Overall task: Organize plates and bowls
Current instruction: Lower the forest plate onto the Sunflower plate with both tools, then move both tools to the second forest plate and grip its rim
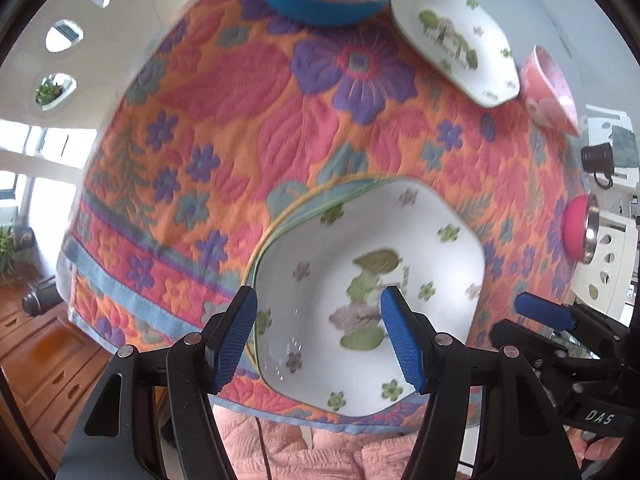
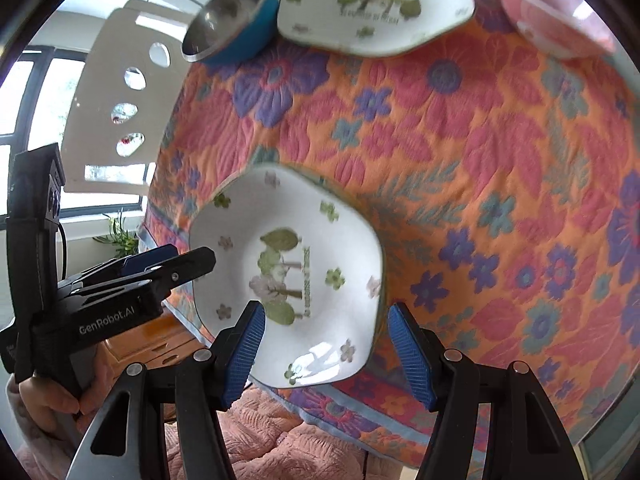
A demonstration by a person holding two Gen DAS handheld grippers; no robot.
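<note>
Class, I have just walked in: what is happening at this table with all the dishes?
A person holds a two-finger gripper in each hand over a flowered tablecloth. Both the left gripper and the right gripper are open and grip nothing, both aimed at the near white plate at the table's front edge. At the far side sit a second white plate, a blue bowl and a pink bowl, not stacked. A second pink bowl sits at the right edge.

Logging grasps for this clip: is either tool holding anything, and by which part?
Nothing is held. Left tool and right tool are both open above the near plate, not gripping it.
</note>
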